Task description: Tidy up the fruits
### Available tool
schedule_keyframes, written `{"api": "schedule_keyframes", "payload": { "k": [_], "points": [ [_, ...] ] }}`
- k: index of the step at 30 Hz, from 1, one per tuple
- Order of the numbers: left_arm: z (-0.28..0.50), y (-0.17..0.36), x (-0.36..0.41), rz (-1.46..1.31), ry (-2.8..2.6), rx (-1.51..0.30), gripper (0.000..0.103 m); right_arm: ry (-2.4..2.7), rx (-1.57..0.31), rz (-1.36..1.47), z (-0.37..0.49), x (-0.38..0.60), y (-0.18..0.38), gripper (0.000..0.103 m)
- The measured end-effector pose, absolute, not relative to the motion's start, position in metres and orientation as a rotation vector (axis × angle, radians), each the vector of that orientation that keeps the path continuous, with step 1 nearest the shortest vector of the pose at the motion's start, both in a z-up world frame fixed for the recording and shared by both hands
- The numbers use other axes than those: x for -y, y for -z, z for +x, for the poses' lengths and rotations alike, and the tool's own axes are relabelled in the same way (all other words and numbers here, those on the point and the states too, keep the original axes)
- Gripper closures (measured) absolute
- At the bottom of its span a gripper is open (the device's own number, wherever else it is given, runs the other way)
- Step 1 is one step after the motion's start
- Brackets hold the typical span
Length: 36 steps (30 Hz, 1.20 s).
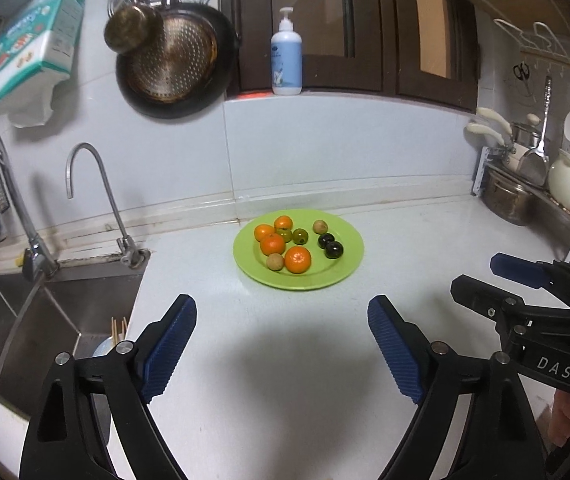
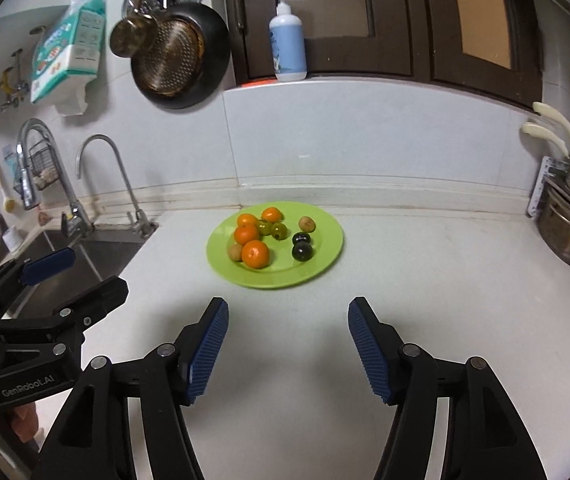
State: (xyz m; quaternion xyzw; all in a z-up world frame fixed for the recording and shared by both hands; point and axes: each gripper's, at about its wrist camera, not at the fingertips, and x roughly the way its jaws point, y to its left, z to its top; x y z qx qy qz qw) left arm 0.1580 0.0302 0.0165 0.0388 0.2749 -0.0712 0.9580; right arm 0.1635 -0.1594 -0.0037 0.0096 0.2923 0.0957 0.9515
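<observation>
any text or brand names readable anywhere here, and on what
"DAS" on the right tool body, cut off at the frame edge.
"GenRobot.AI" on the left tool body.
Print on the tissue pack and the pump bottle label: too blurred to read.

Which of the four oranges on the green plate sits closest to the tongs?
The biggest orange at the plate's front edge, beside a small tan fruit; the other three sit behind.
</observation>
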Motion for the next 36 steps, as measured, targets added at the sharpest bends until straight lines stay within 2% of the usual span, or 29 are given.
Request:
{"api": "schedule_keyframes", "payload": {
  "k": [15, 36],
  "points": [
    [0.069, -0.029, -0.018, 0.076, 0.125, -0.500, 0.010, -0.192, -0.551, 0.017, 0.073, 0.179, -0.003, 0.038],
    [0.018, -0.034, -0.019, 0.080, 0.090, -0.477, 0.005, -0.201, -0.520, 0.001, 0.017, 0.184, -0.005, 0.038]
  ]
}}
